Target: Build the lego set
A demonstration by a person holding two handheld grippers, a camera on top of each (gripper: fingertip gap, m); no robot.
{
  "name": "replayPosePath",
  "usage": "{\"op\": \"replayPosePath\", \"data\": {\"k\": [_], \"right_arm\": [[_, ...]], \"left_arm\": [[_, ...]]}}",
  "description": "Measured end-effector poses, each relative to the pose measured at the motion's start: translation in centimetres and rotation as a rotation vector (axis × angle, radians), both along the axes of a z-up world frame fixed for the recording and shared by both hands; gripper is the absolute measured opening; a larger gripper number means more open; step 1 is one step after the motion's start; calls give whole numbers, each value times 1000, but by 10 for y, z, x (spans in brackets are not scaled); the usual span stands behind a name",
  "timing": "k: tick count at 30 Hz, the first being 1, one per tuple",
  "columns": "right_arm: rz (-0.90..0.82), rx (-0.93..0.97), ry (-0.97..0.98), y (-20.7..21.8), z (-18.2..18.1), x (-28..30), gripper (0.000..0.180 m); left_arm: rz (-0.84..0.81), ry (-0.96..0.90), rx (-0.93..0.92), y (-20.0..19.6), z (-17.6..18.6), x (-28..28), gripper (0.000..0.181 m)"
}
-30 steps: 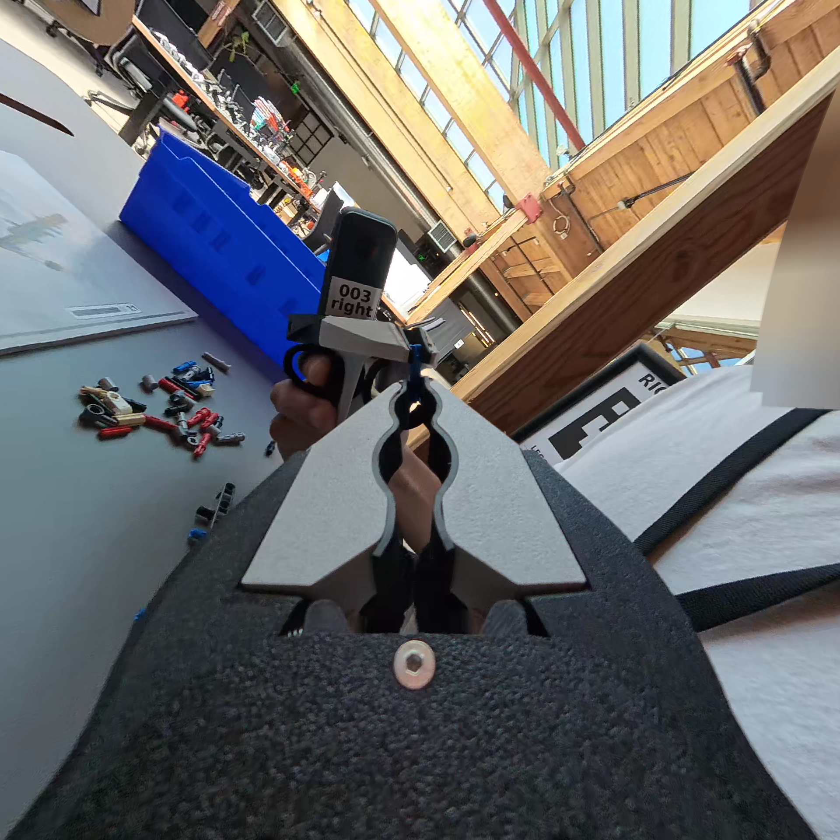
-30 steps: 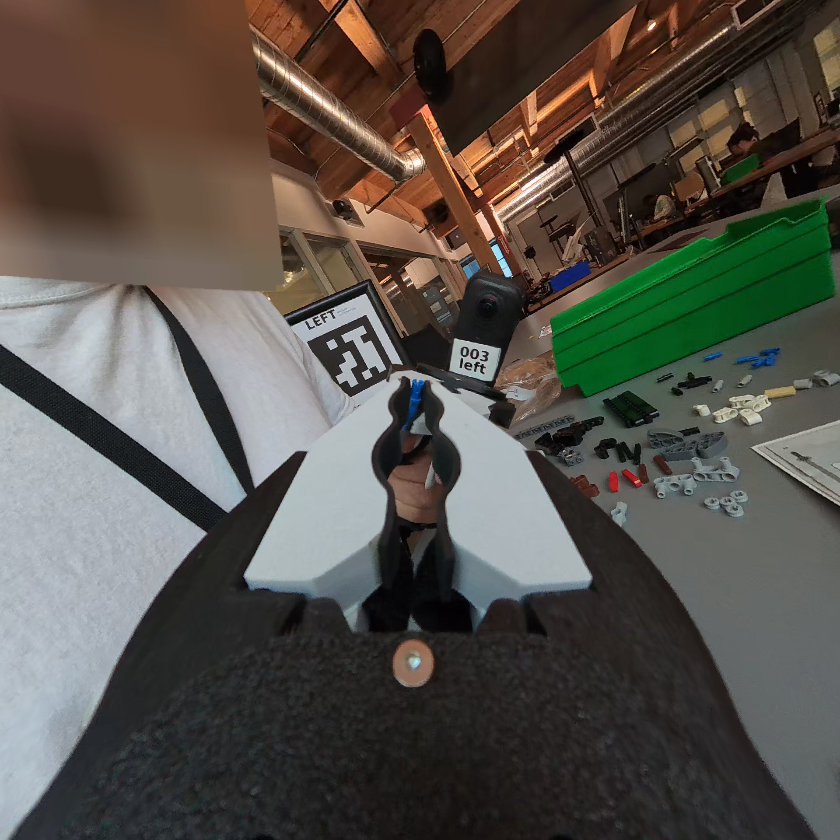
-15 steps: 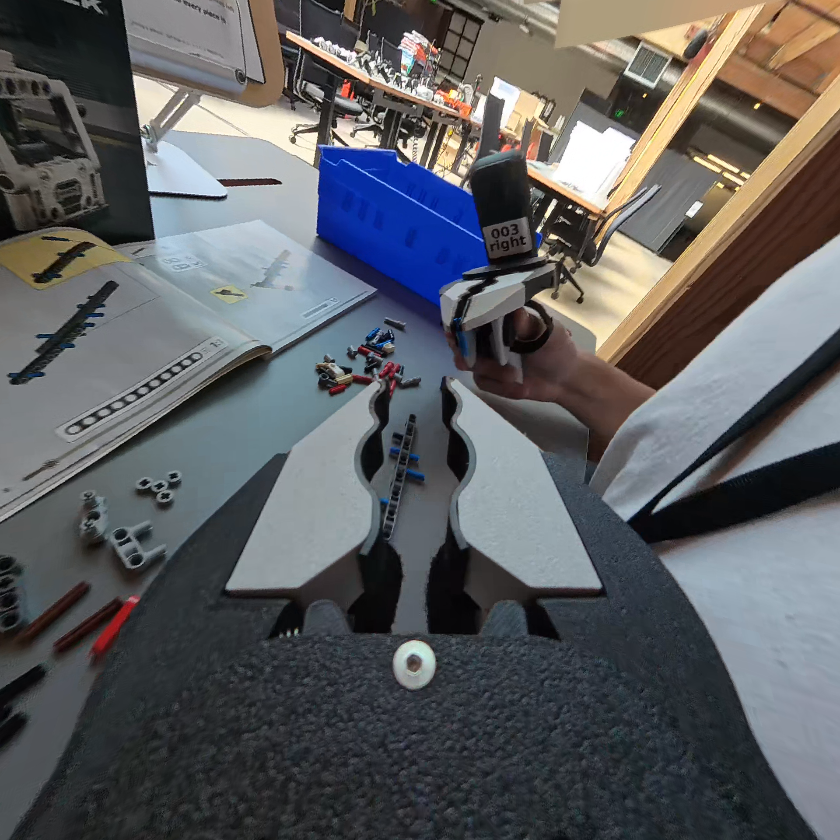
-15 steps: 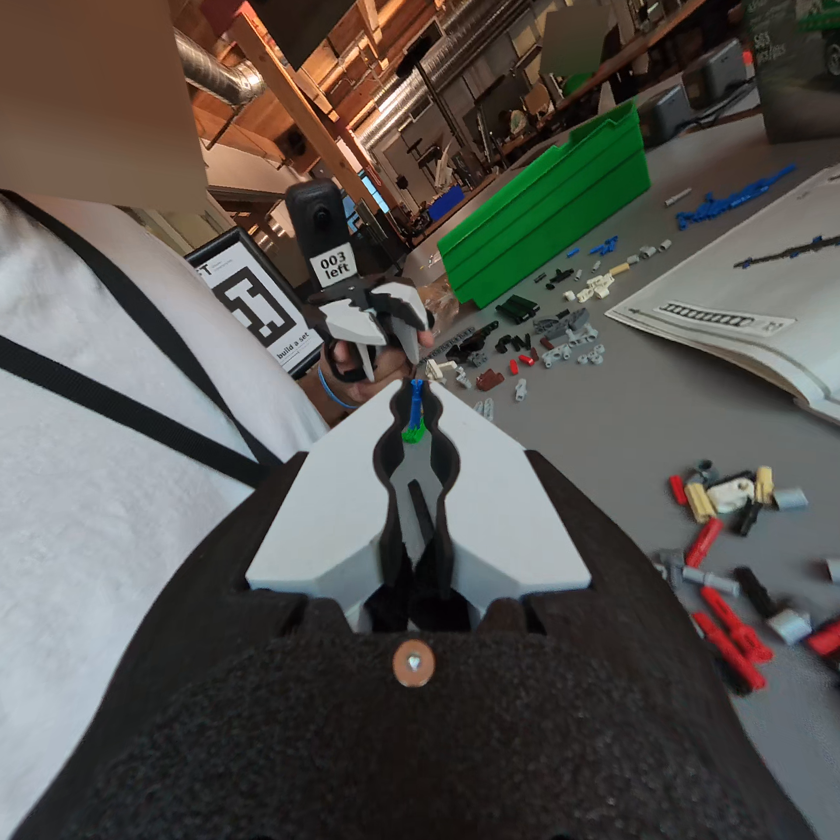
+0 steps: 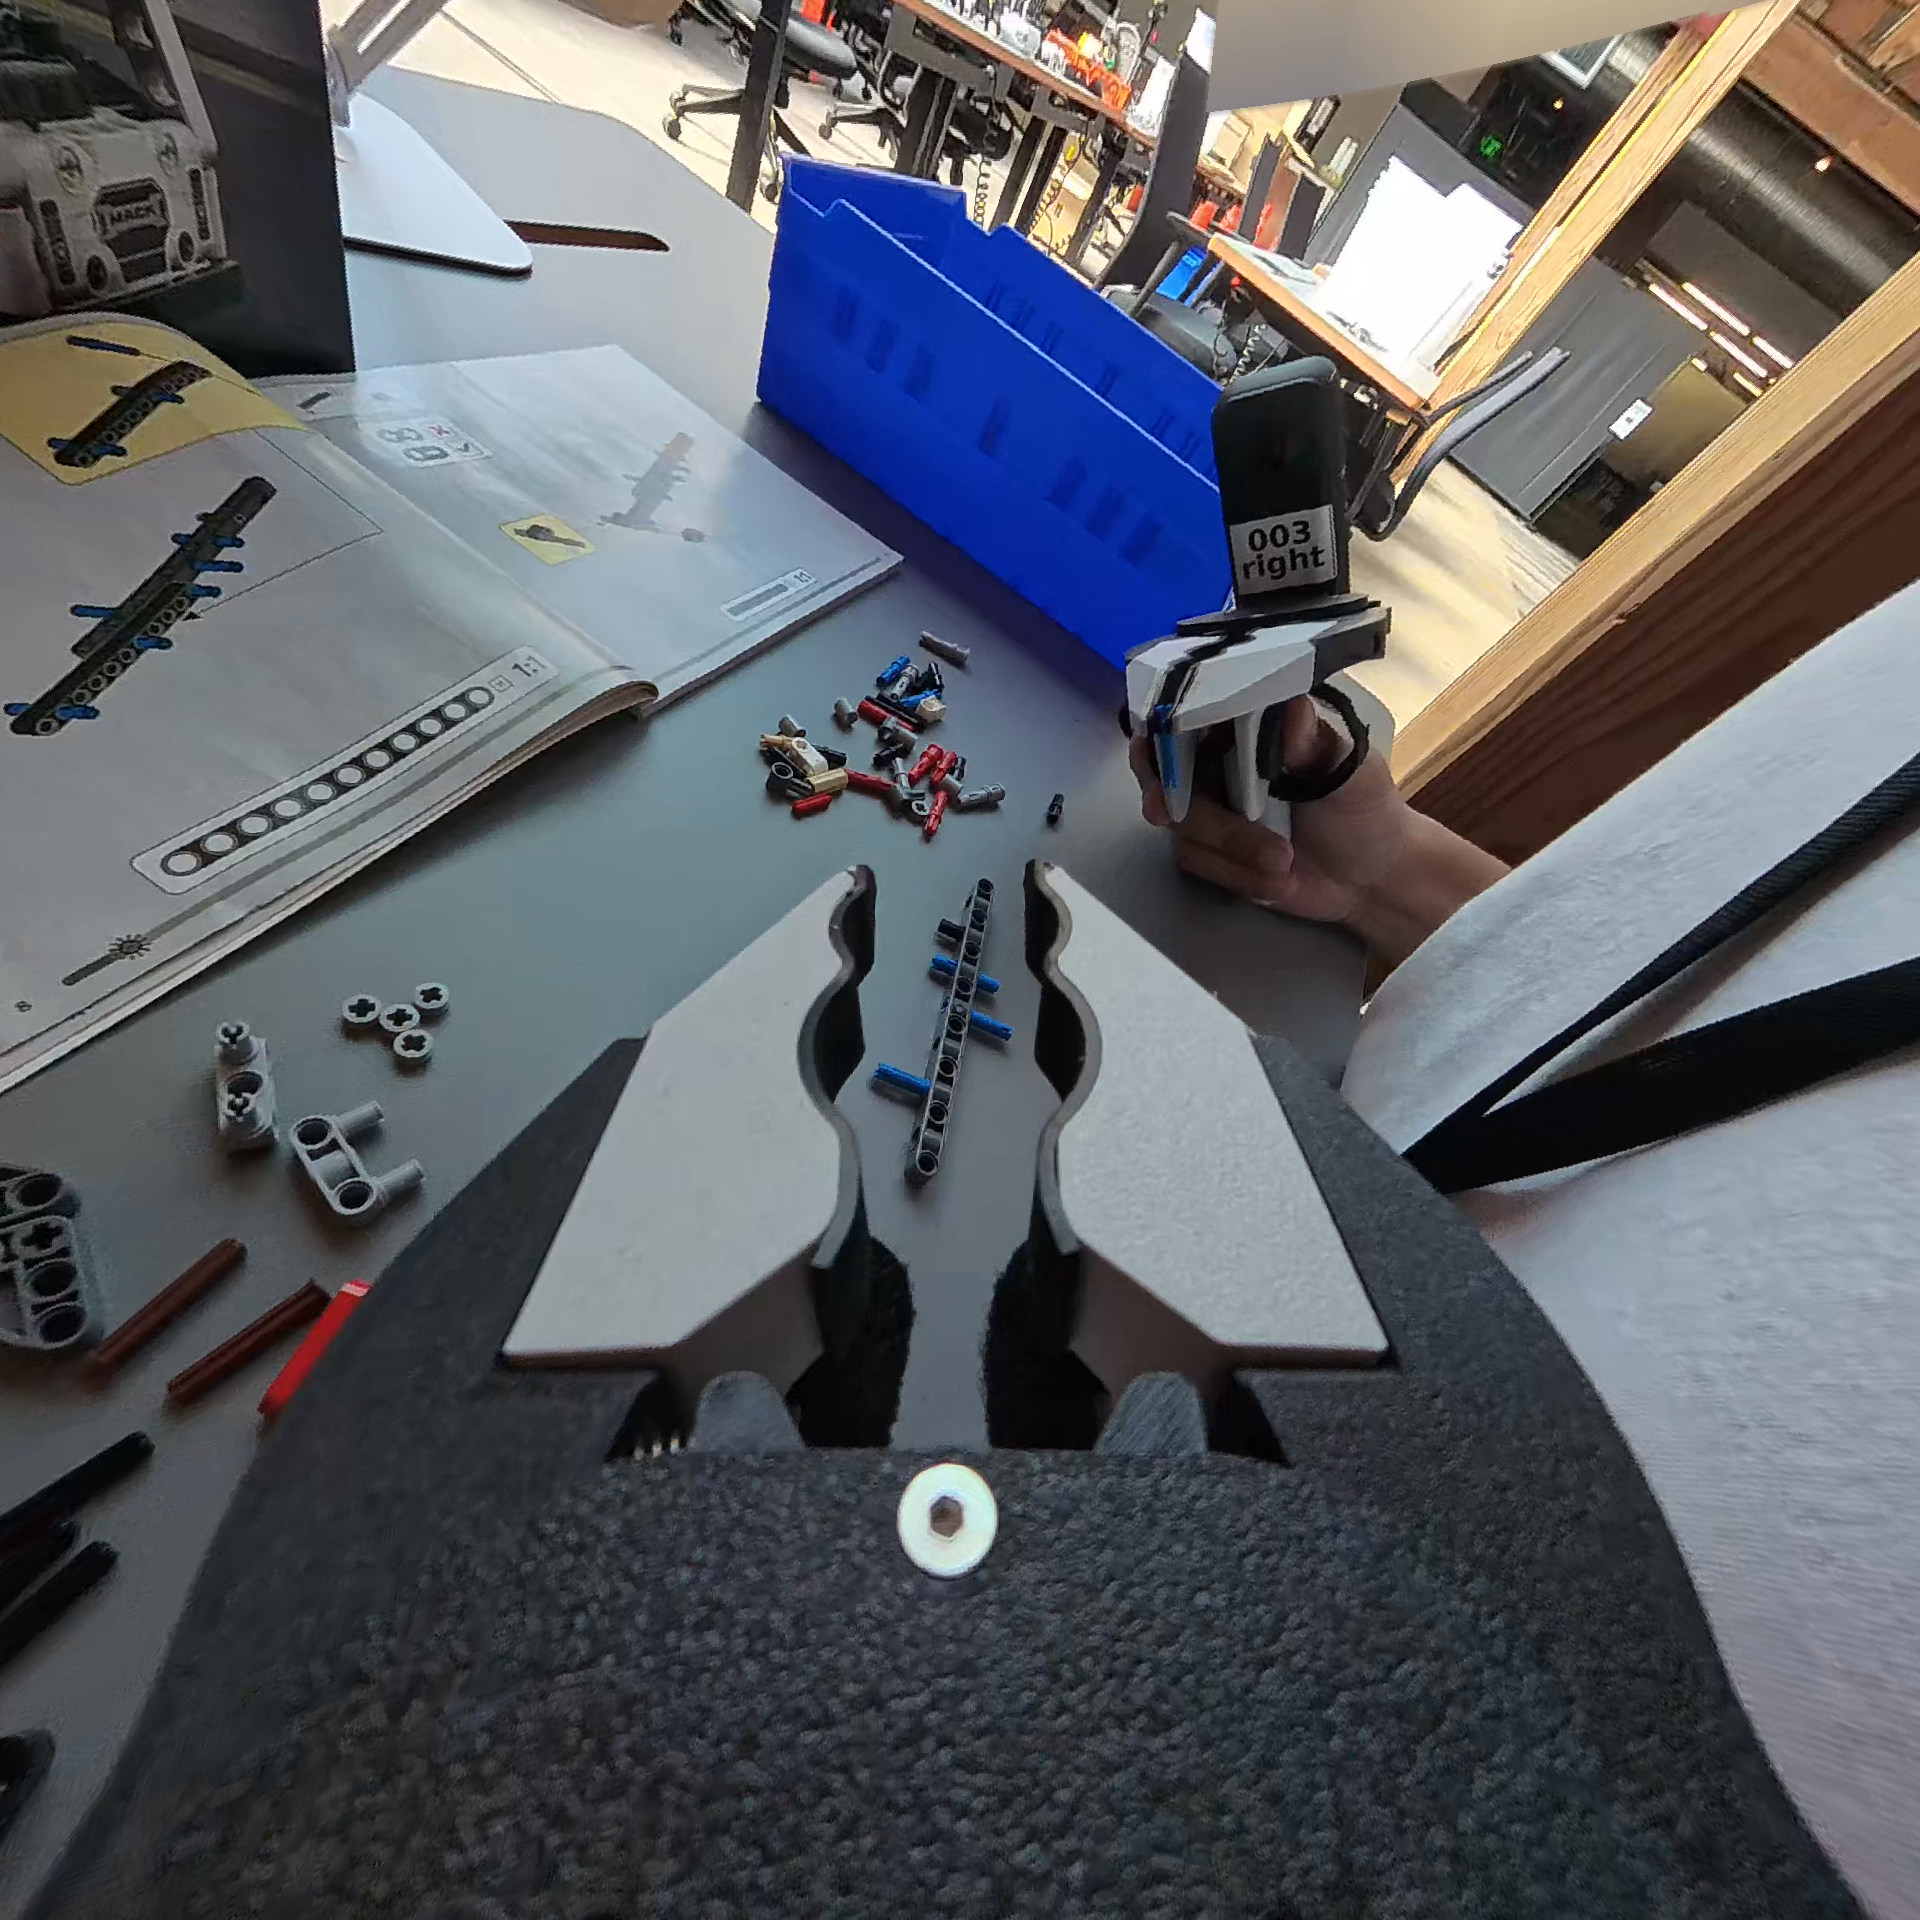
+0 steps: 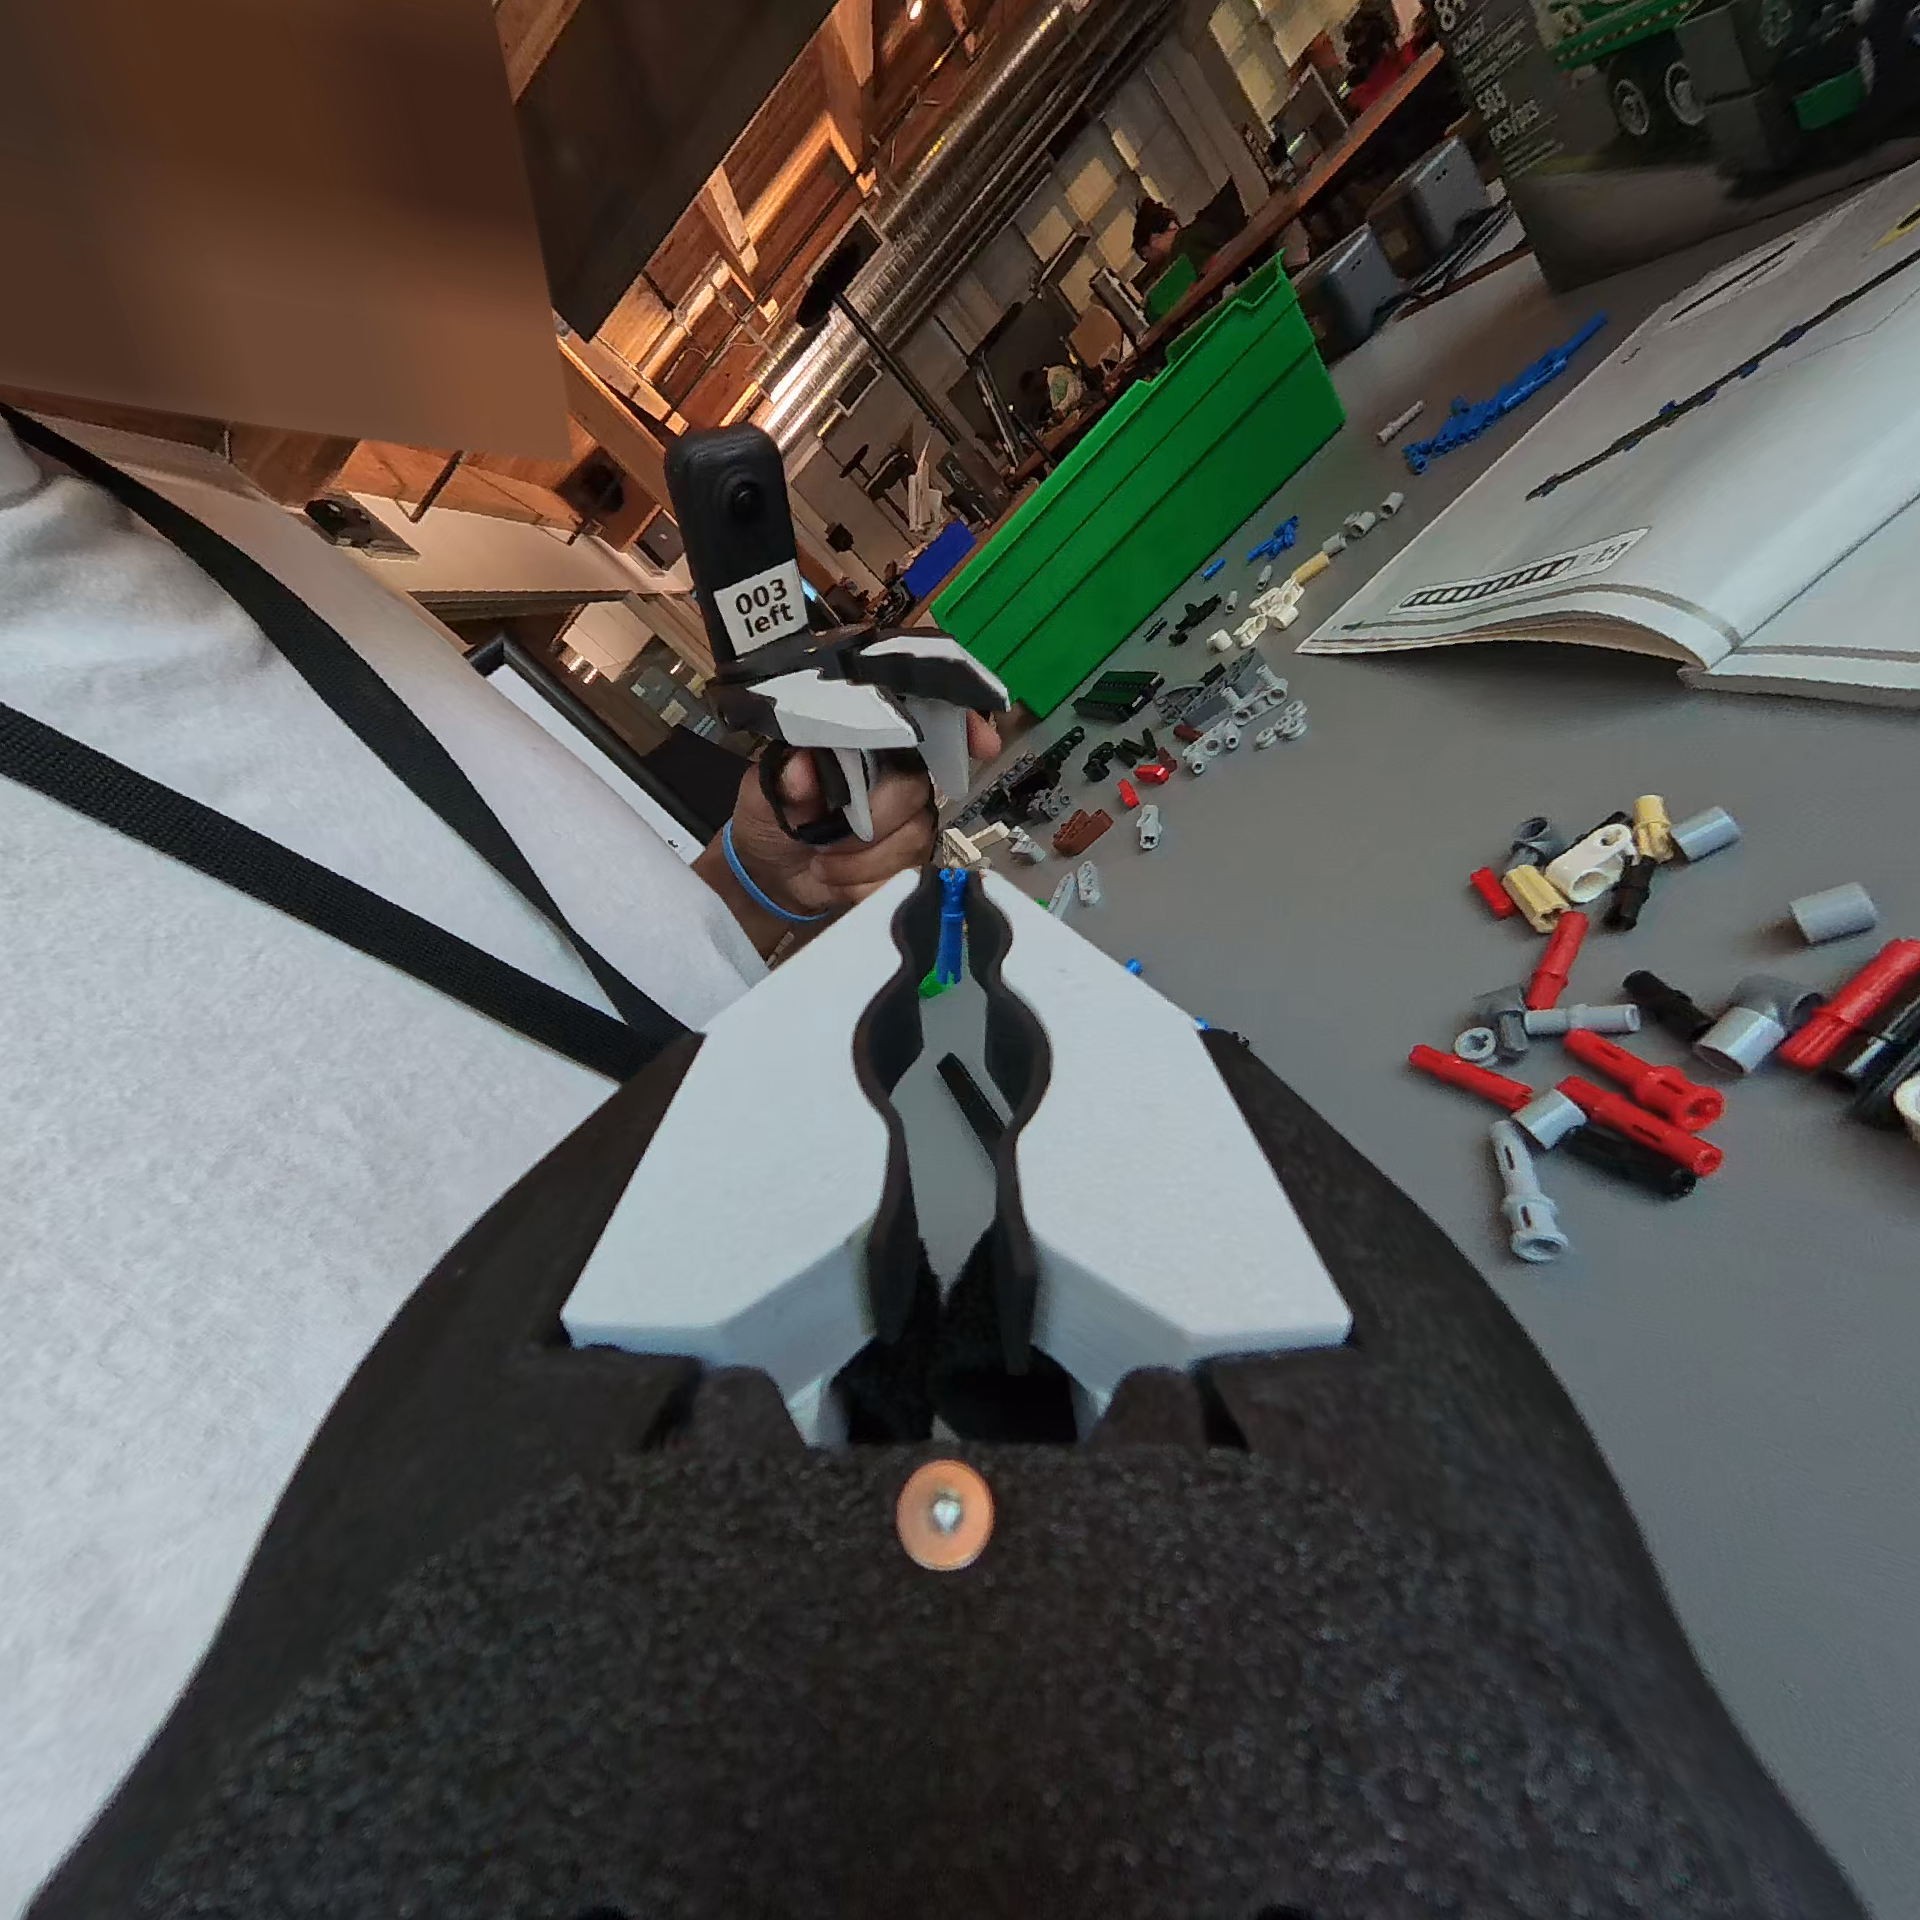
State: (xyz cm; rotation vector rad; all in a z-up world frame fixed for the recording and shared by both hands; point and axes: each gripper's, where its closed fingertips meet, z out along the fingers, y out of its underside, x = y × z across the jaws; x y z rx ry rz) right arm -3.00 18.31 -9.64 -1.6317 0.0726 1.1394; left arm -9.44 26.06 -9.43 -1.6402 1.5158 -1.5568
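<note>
Between the left gripper (image 5: pixel 948 904) fingers, which stand wide apart and hold nothing, a long black lego beam (image 5: pixel 951 1029) with blue pins through it lies flat on the dark grey table (image 5: pixel 582 914), untouched by either finger. Right gripper (image 6: pixel 952 883) is pinched nearly closed on a small blue pin (image 6: pixel 950 920), clamped upright at the fingertips; in the left wrist view the same gripper (image 5: pixel 1169 769) sits just right of the beam, held up off the table, blue pin visible at its tips. Just beyond the beam: a loose cluster of small parts (image 5: pixel 883 753), red, black, grey, tan and blue pins and connectors. Left of the left gripper: grey round bushes (image 5: pixel 400 1018), grey connectors (image 5: pixel 348 1158) and dark red axles (image 5: pixel 208 1325). Open instruction booklet (image 5: pixel 343 623) lies farther left, blue bin (image 5: pixel 987 416) behind the parts cluster. Right wrist view adds a green bin (image 6: pixel 1143 530) at the far side with more grey, black and white pieces (image 6: pixel 1195 717) in front of it, and red and grey pins (image 6: pixel 1621 1081) close on the right. Person in a white shirt (image 6: pixel 260 935) with black straps holds both grippers.
</note>
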Motion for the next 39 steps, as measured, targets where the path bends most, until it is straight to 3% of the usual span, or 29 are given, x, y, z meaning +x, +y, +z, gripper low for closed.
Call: {"op": "replayPosePath", "data": {"k": [7, 13, 17, 23, 27, 32, 39], "right_arm": [[-24, -10, -25, 2, -3, 2, 2], [-7, -48, -118, 5, -14, -9, 2], [48, -155, -162, 7, -31, -21, 3], [109, -262, -214, 10, -50, -46, 3], [136, -298, -206, 8, -55, -57, 3], [104, -305, -157, 2, -52, -59, 2], [113, -436, -238, 11, -76, -63, 2]], "left_arm": [[-21, 51, 43, -13, -6, -13, 33], [-197, 252, 433, -51, -52, -31, 22], [-310, 309, 561, -76, -70, -32, 28], [-305, 390, 707, -83, -98, -35, 23], [-305, 370, 719, -92, -99, -33, 8], [-192, 217, 1124, -77, -96, -26, 7], [-158, 98, 1313, -79, -95, -23, 6]]}}
